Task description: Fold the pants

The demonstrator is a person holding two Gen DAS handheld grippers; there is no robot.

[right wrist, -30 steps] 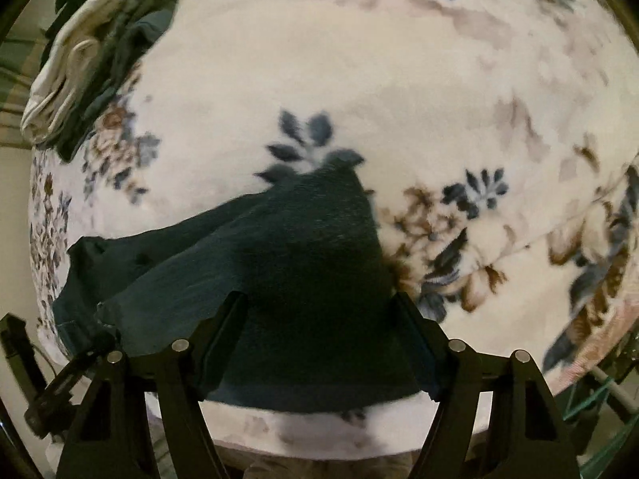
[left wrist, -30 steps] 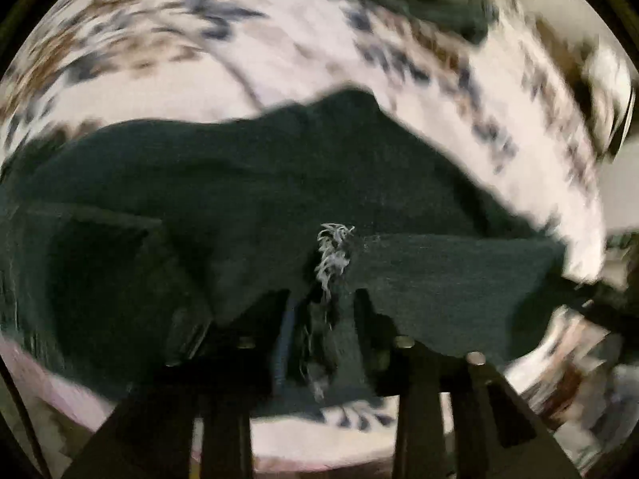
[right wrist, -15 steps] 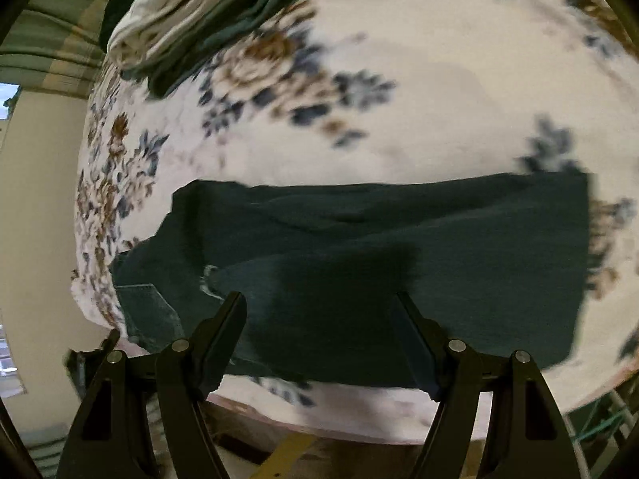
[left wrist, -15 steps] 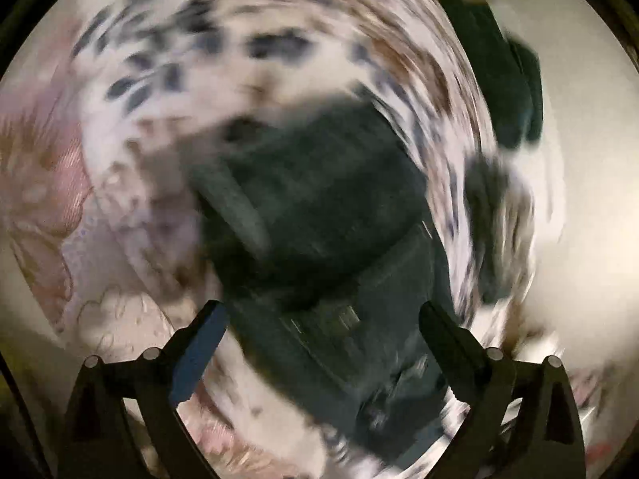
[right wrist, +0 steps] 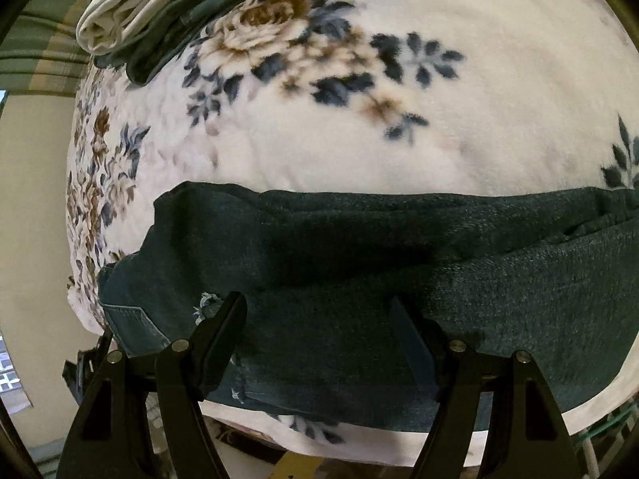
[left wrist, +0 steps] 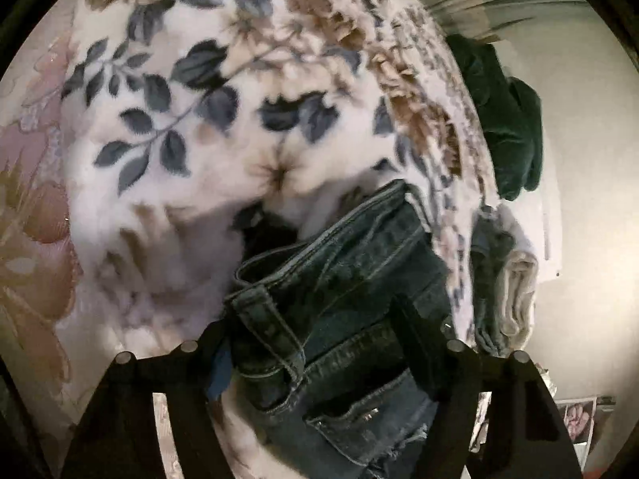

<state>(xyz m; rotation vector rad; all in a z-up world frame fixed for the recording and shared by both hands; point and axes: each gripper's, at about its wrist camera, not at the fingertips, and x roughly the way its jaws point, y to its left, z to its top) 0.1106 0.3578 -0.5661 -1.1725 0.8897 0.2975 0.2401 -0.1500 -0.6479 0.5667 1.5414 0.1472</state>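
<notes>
Dark blue jeans (right wrist: pixel 359 239) lie lengthwise across a floral blanket (right wrist: pixel 359 119), one leg folded over the other, with a frayed rip and a back pocket at the left. My right gripper (right wrist: pixel 319 311) hangs open just above the leg and grips nothing. In the left wrist view the bunched waistband of the jeans (left wrist: pixel 339 279) sits between the fingers of my left gripper (left wrist: pixel 315 335). Its jaws are closing around the waistband but still stand wide, and I see no pad pressing the denim.
A stack of folded clothes (right wrist: pixel 131 12), cream on dark green, rests at the blanket's far left corner; it also shows as folded clothes (left wrist: pixel 515 291) beside the jeans. A dark green garment (left wrist: pixel 507 119) lies further off. The bed's front edge runs just below the jeans.
My left gripper let go of the frayed denim it pinched, rolled and swung over to the waistband with jaws now much wider. The right gripper slid along the leg, still open.
</notes>
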